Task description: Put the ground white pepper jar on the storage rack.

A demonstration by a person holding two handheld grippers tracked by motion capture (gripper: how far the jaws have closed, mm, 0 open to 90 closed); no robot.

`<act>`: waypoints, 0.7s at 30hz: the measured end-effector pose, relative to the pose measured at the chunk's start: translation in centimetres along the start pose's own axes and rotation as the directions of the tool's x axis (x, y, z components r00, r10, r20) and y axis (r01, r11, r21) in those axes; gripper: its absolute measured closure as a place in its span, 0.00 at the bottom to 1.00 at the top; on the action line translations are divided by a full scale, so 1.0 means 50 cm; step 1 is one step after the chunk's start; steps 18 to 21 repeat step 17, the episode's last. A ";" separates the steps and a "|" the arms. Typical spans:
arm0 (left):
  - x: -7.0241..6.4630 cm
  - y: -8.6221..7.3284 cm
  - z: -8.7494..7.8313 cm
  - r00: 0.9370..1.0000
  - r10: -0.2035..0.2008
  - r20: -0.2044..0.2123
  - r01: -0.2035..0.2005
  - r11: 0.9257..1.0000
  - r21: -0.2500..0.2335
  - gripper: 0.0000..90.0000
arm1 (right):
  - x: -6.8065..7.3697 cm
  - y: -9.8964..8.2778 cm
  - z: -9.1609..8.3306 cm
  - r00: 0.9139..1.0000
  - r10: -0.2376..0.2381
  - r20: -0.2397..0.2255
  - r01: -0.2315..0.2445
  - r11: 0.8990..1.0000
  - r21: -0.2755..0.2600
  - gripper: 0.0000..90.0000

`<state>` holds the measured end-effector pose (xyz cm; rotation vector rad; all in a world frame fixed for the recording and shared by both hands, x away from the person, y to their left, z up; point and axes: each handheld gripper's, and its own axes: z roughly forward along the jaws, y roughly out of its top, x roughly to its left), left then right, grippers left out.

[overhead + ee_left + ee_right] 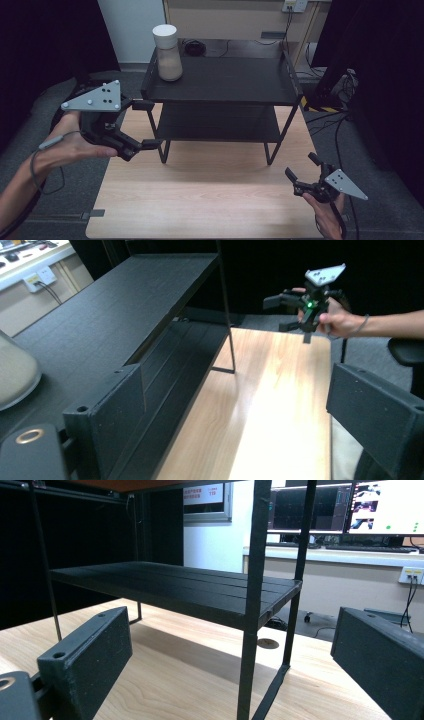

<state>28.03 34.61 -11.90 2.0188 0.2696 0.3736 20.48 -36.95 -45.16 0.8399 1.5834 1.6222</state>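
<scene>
A black two-tier shelf [225,80] stands at the far half of the wooden table [210,200]. On its top tier, at the left corner, sits a beige and white rounded vessel [167,52], whose edge also shows as a vessel [15,372] in the left gripper view. My left gripper [148,125] is held open beside the shelf's left front corner, with nothing between its jaws. The left gripper [237,390] looks along the shelf top [125,310]. My right gripper [302,167] is open and empty over the table's right front, facing the shelf's lower tier [190,587]. It shows far off as the right gripper [280,314].
A shelf leg [250,630] stands close in front of the right gripper [235,645]. Cables [330,125] lie on the floor at the right, and a wall socket [295,5] sits behind the shelf. Monitors [350,505] stand on a desk beyond. Dark curtains flank both sides.
</scene>
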 end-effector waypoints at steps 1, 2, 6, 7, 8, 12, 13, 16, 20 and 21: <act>-0.001 0.001 0.000 1.000 0.005 -0.009 -0.004 1.000 0.009 0.09 | 0.000 0.000 0.001 1.000 0.001 -0.002 -0.001 1.000 0.002 0.03; -0.001 0.001 0.000 1.000 0.005 -0.009 -0.004 1.000 0.009 0.09 | 0.000 0.000 0.001 1.000 0.001 -0.002 -0.001 1.000 0.002 0.03; 0.001 0.000 0.003 1.000 0.000 -0.004 0.000 1.000 0.013 0.09 | -0.001 0.000 0.001 1.000 0.001 -0.002 -0.001 1.000 0.001 0.03; -0.001 0.004 0.006 1.000 0.009 -0.009 -0.009 1.000 0.026 0.09 | -0.001 0.000 0.000 1.000 0.001 -0.001 -0.001 1.000 0.001 0.03; -0.001 0.004 0.006 1.000 0.009 -0.009 -0.009 1.000 0.026 0.09 | -0.001 0.000 0.000 1.000 0.001 -0.001 -0.001 1.000 0.001 0.03; 0.003 0.001 0.007 1.000 -0.003 -0.002 0.003 1.000 0.014 0.09 | -0.001 0.000 0.000 1.000 0.001 -0.001 -0.001 1.000 0.002 0.03; 0.000 0.003 0.007 1.000 0.006 -0.012 -0.006 1.000 0.021 0.09 | -0.001 0.000 0.000 1.000 0.001 -0.002 -0.001 1.000 0.001 0.03; 0.002 0.002 0.006 1.000 0.002 -0.007 -0.002 1.000 0.015 0.09 | -0.001 -0.001 0.000 1.000 0.001 -0.001 -0.001 1.000 0.001 0.03; 0.000 0.003 0.006 1.000 0.005 -0.010 -0.005 1.000 0.017 0.09 | -0.001 -0.001 0.001 1.000 0.002 -0.002 -0.002 1.000 0.002 0.03; 0.000 0.003 0.006 1.000 0.005 -0.010 -0.005 1.000 0.017 0.09 | -0.001 -0.001 0.001 1.000 0.002 -0.002 -0.002 1.000 0.002 0.03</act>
